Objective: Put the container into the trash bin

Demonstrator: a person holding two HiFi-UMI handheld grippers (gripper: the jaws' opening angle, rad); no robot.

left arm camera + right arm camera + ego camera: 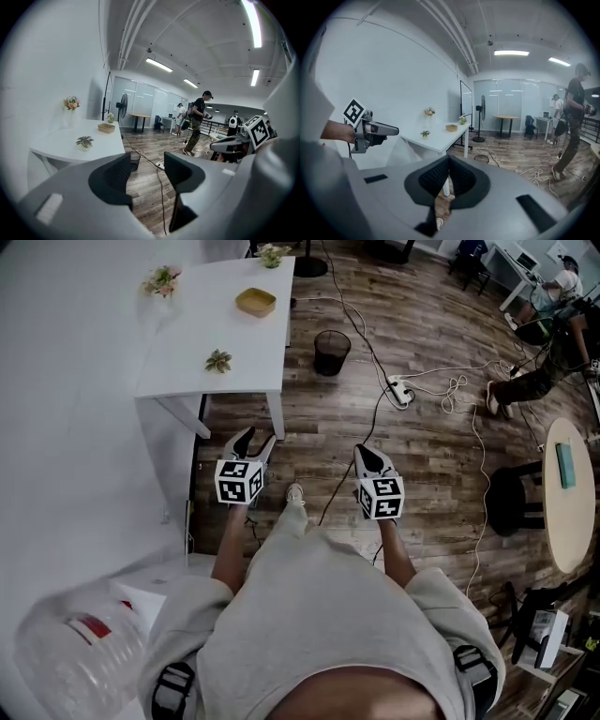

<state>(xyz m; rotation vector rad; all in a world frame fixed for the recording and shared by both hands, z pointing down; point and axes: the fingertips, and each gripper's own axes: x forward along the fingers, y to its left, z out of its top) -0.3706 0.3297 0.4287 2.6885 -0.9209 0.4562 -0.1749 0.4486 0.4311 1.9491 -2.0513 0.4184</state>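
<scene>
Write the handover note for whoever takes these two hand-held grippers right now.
Left hand-held gripper: jaws apart, empty.
Right hand-held gripper: jaws together, nothing between them.
Both are in the air over the floor, short of the table.
Container: on the table, near its far end, untouched.
Trash bin: on the floor just off the table's right side.
Done: nothing yet.
Left: reach the table, grip the container, carry it over and drop it into the trash bin.

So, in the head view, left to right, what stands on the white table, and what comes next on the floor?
Flowers → near plant → container → bin; the far plant overlaps the container.
</scene>
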